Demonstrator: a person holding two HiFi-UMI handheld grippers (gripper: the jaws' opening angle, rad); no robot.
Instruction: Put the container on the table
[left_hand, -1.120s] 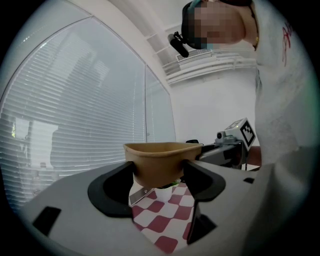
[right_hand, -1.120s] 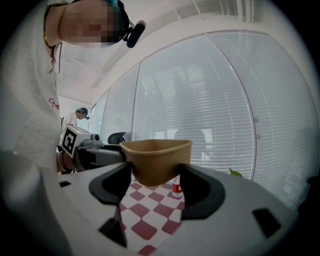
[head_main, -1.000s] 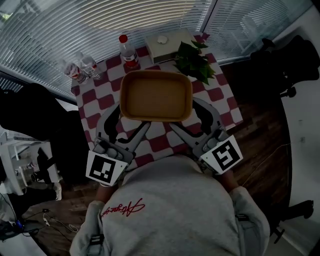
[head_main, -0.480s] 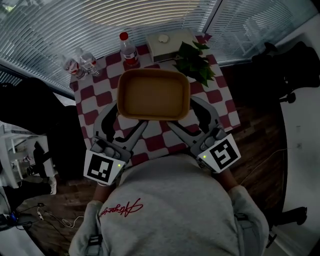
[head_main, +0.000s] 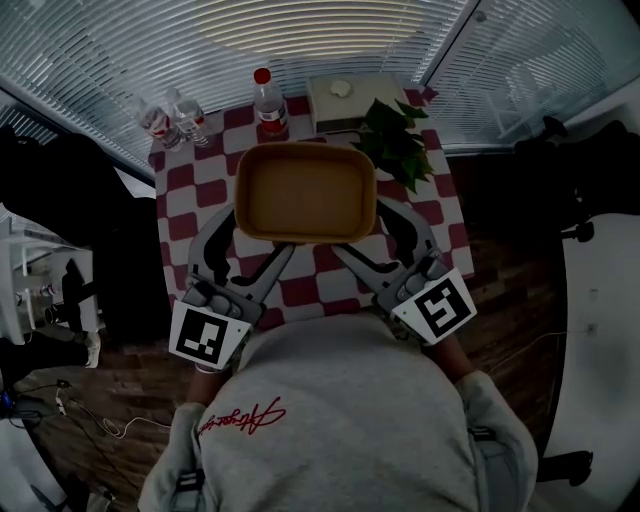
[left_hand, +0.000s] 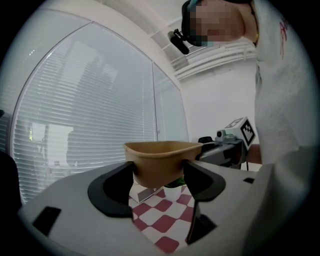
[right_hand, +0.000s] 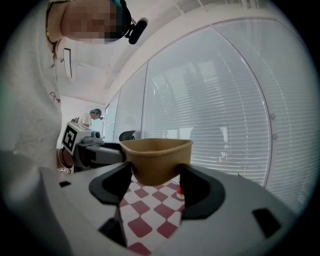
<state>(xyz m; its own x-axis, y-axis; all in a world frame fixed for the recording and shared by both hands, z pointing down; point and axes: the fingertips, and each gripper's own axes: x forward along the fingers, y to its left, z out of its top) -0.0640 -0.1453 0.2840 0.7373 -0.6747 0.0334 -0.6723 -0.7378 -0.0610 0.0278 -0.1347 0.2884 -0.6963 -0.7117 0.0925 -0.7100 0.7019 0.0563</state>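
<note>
An empty tan rectangular container (head_main: 305, 192) hangs in the air over a red-and-white checked table (head_main: 200, 205). My left gripper (head_main: 252, 240) is shut on its near left corner and my right gripper (head_main: 368, 235) on its near right corner. In the left gripper view the container (left_hand: 160, 160) sits clamped between the two dark jaws of the left gripper (left_hand: 157, 180), with checked cloth below it. The right gripper view shows the same: the container (right_hand: 156, 157) is pinched by the right gripper (right_hand: 156, 180) above the table.
At the table's far edge stand a red-capped bottle (head_main: 268, 102), two small bottles (head_main: 170, 118), a white box (head_main: 345, 98) and a green plant (head_main: 395, 148). Window blinds (head_main: 300, 40) lie beyond. Dark furniture (head_main: 60, 190) is at the left.
Both grippers keep their hold on the container, which stays level over the table. The head view has shifted a little, so the table sits slightly higher in the picture.
</note>
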